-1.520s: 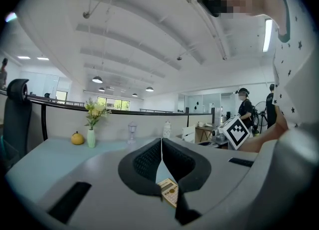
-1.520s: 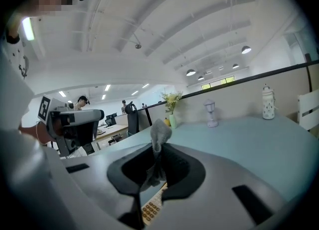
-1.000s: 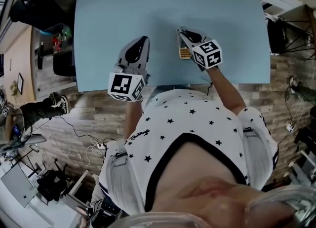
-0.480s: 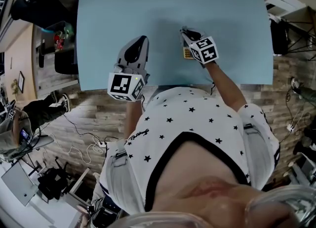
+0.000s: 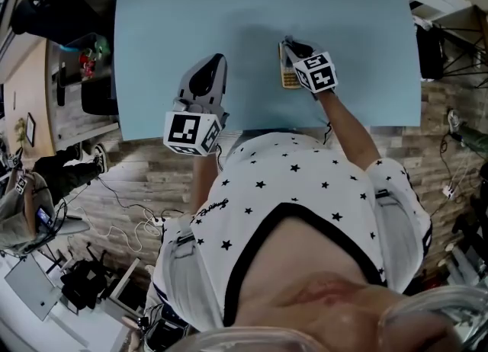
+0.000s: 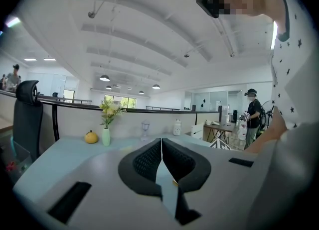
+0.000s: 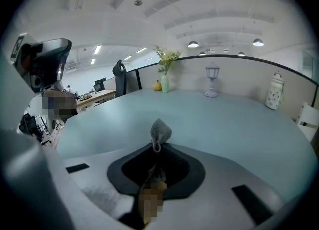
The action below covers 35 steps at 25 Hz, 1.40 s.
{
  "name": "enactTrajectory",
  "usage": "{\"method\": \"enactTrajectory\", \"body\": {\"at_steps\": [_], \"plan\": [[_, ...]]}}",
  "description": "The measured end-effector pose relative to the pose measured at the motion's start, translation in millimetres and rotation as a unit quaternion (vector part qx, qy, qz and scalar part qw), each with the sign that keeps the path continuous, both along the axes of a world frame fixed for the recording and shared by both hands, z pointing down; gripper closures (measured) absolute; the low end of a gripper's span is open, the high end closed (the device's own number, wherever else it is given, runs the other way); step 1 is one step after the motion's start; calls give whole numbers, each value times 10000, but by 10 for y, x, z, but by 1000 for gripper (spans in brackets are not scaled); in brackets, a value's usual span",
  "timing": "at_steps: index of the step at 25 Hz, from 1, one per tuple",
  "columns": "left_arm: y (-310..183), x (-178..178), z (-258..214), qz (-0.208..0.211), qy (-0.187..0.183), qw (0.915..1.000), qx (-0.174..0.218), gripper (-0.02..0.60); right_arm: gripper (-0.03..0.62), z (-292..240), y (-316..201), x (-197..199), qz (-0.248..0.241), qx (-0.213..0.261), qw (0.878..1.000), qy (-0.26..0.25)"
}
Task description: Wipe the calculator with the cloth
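A small gold-coloured calculator (image 5: 287,78) lies on the light blue table (image 5: 351,30) near its front edge, partly under my right gripper (image 5: 288,43). That gripper is shut on a grey cloth (image 7: 160,131), and a bunched end of the cloth sticks up between its jaws. In the right gripper view the right gripper (image 7: 157,147) points across the table. My left gripper (image 5: 217,59) rests over the table to the calculator's left, apart from it. In the left gripper view the left gripper (image 6: 161,142) has its jaws closed together with nothing between them.
At the table's far edge stand a yellow fruit (image 6: 90,137), a vase of flowers (image 6: 106,135), a small lamp (image 7: 213,85) and a white jar (image 7: 273,97). A black chair (image 6: 26,112) stands on the left. A person (image 6: 253,110) stands in the background.
My right gripper has shifted a little away from me over the calculator, cloth still in its jaws. The left gripper has stayed where it was.
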<state>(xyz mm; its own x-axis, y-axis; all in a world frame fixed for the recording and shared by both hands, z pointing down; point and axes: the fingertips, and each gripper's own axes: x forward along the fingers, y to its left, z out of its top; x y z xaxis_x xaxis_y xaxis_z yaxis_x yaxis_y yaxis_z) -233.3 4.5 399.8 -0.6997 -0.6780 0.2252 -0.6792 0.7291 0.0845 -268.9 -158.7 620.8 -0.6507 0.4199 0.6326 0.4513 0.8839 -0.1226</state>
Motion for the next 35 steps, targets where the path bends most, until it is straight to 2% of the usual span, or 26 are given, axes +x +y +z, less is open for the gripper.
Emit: {"method": "enactTrajectory", "body": {"at_steps": [11, 16, 21, 27, 32, 35], "plan": [[-173, 22, -7, 187, -38, 9998, 56, 551, 551, 21, -482, 135, 547, 111, 9984, 72], [-197, 35, 18, 193, -9, 9997, 150, 551, 551, 58, -544, 191, 584, 210, 9980, 125], [-167, 10, 6, 241, 8, 9996, 131, 551, 549, -25, -536, 128, 741, 94, 9972, 45], [-91, 41, 43, 188, 34, 9998, 99, 551, 549, -188, -203, 152, 522, -407, 9978, -73], [-138, 61, 55, 298, 46, 9995, 68, 551, 549, -166, 100, 200, 187, -607, 9980, 2], [-144, 62, 42, 335, 44, 9994, 61, 551, 549, -84, 207, 259, 19, -550, 9984, 126]]}}
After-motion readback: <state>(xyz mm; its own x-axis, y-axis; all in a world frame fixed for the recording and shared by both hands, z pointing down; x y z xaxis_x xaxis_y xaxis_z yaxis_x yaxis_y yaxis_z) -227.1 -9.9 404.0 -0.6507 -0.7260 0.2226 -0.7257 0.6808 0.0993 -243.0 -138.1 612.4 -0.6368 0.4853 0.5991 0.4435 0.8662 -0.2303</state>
